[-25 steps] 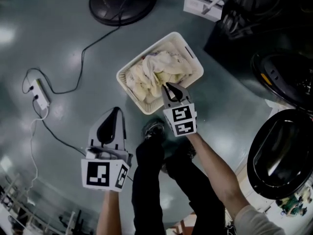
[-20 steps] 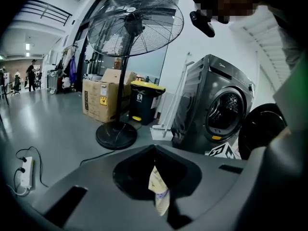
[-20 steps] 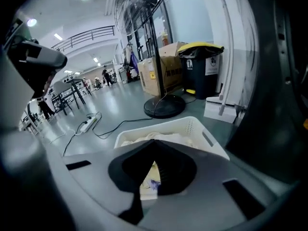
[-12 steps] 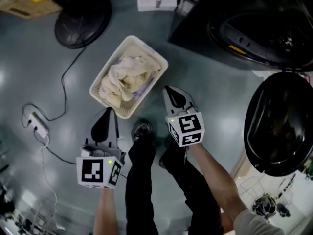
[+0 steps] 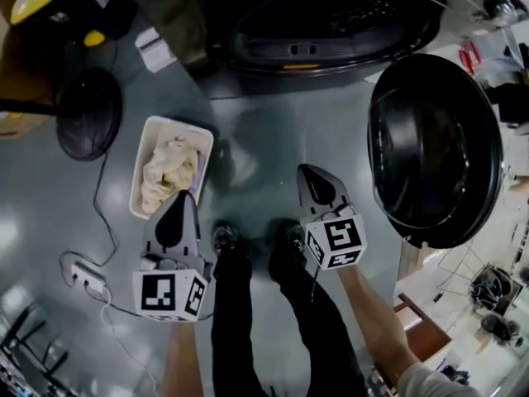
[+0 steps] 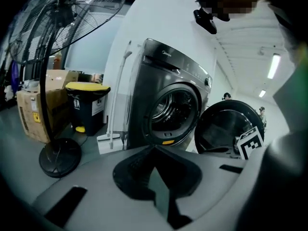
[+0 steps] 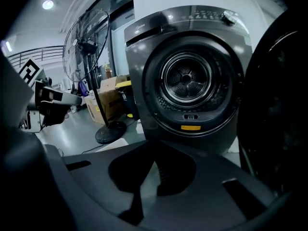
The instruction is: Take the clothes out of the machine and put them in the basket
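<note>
— Down on the floor [image 5: 248,131], left of the person's shoes, the clothes [image 5: 168,174] lie heaped in the basket [image 5: 140,151], pale and crumpled.

— And the machine?

— The machine [image 5: 322,23] stands ahead of the person, well apart from the basket. Its door [image 5: 434,147] is swung wide to the right, and the right gripper view looks straight into the drum [image 7: 186,78].

— How do the hand-held grippers stand?

— The left hand-held gripper [image 5: 182,198] has its jaws together with nothing between them. From the head view its tip sits at the basket's near corner. The right hand-held gripper [image 5: 310,172] points toward the machine, its jaws likewise closed on nothing. Both are held out over the person's legs.

— What lies round about?

— A fan [image 5: 89,114] has its round base just left of the basket. A cable runs from it to a power strip [image 5: 87,278]. The left gripper view also shows a yellow-lidded bin [image 6: 86,105] and a cardboard box [image 6: 41,109] left of the machine.
</note>
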Tool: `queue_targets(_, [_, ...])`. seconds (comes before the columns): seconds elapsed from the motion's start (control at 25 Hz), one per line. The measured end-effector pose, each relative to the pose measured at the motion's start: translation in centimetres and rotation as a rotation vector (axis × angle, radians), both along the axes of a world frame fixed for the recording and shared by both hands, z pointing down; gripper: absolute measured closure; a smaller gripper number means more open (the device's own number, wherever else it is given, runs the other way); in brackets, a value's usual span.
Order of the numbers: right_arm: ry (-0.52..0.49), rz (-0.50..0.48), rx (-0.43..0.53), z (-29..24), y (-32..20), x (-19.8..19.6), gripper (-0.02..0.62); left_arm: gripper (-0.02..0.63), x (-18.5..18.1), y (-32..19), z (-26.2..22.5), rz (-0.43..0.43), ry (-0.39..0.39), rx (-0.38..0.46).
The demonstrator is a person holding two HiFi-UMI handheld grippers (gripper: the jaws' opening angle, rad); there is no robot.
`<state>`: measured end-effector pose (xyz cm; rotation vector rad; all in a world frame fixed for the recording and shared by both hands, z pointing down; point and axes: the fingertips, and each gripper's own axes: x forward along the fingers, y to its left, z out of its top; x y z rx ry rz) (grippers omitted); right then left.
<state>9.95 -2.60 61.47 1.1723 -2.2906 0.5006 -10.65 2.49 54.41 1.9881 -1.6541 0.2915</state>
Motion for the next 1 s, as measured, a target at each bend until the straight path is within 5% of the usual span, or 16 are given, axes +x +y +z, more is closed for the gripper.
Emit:
queue_targets(0.48, [-0.04,0.067,0.122,-20.5,-1.2,6.4,0.572,0.588,6.0,-2.6,-15.4,0.096,-0.034,0.043])
queue_targets(1.0, [-0.089,0.093,0.267,-44.1,-4.0,8.3,0.572,0.588,5.4,-6.0,-38.5,0.11,-0.098,0.193])
